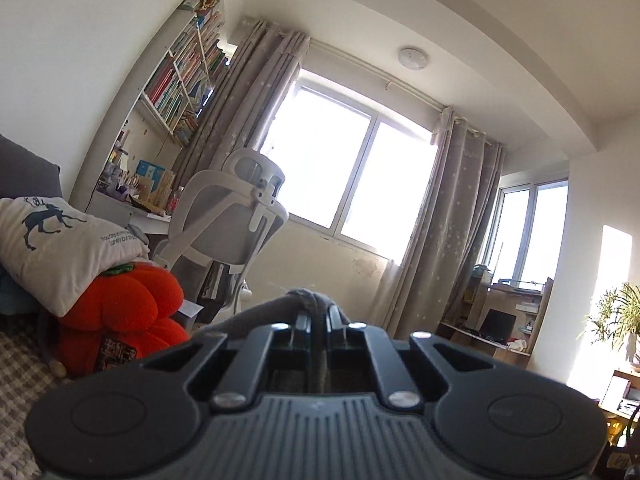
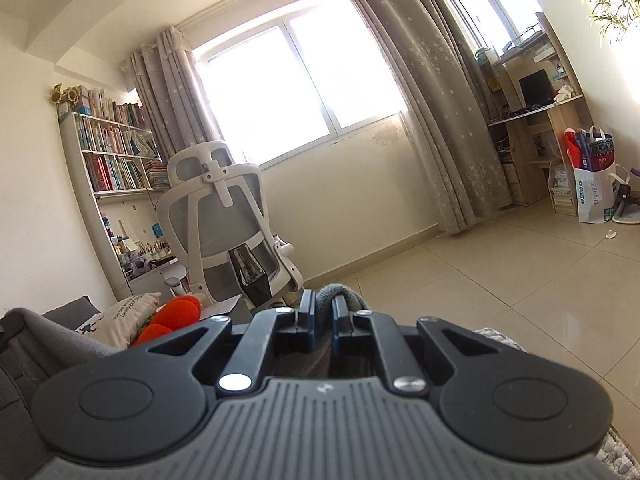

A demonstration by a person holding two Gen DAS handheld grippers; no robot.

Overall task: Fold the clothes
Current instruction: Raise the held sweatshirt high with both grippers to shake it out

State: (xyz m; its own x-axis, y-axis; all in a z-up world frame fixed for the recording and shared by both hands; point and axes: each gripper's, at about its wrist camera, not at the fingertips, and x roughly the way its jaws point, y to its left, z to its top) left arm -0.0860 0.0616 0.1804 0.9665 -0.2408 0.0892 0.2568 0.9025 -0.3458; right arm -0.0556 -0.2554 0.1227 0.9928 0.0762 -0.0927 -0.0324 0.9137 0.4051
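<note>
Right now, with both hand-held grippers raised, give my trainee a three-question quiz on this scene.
1. True or false: the left hand-held gripper is shut on grey fabric.
2. What does the right hand-held gripper pinch? A) grey fabric B) pillow C) book
3. What colour is the plush toy under the deer-print pillow?

Key: 1 true; 2 A, the fabric bulges above its closed jaws; 3 orange.
</note>
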